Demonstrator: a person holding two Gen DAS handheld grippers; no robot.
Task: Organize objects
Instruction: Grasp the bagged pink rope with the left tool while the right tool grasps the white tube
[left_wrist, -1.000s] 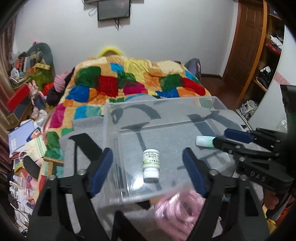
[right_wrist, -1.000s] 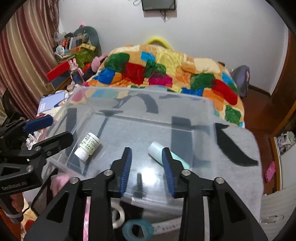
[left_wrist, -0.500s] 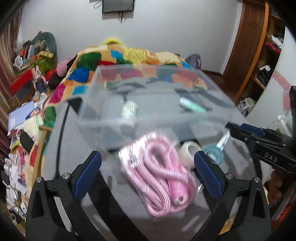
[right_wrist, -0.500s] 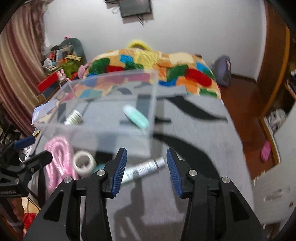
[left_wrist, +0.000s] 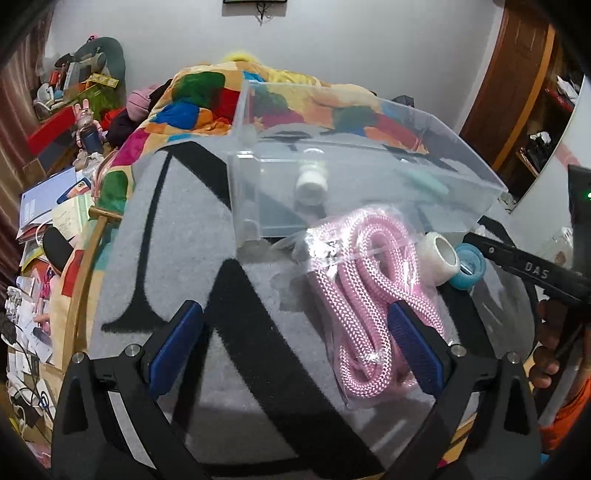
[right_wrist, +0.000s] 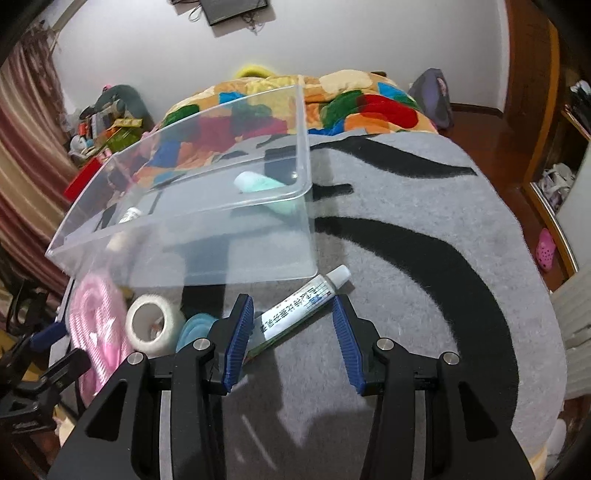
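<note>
A clear plastic box (left_wrist: 369, 147) (right_wrist: 240, 240) stands on a grey and black mat. Inside lie a white pill bottle (left_wrist: 312, 181) (right_wrist: 129, 214) and a mint green tube (right_wrist: 258, 182). In front of the box lie a bagged pink rope (left_wrist: 369, 295) (right_wrist: 96, 317), a white tape roll (left_wrist: 439, 258) (right_wrist: 151, 325), a blue tape roll (left_wrist: 469, 266) (right_wrist: 195, 326) and a white ointment tube (right_wrist: 303, 306). My left gripper (left_wrist: 295, 347) is open and empty; its right finger is beside the rope. My right gripper (right_wrist: 291, 336) is open and empty, its fingers either side of the ointment tube's lower part.
The mat (right_wrist: 424, 258) lies on a bed with a patchwork quilt (right_wrist: 351, 99) behind the box. Cluttered books and papers (left_wrist: 48, 206) lie left of the bed. A wooden door and shelves (left_wrist: 524, 92) are at the right. A pink slipper (right_wrist: 546, 248) lies on the floor.
Both grippers have drawn back from over the box toward its near side. The right gripper has opened wider and now straddles the ointment tube. The left now sits beside the pink rope.
</note>
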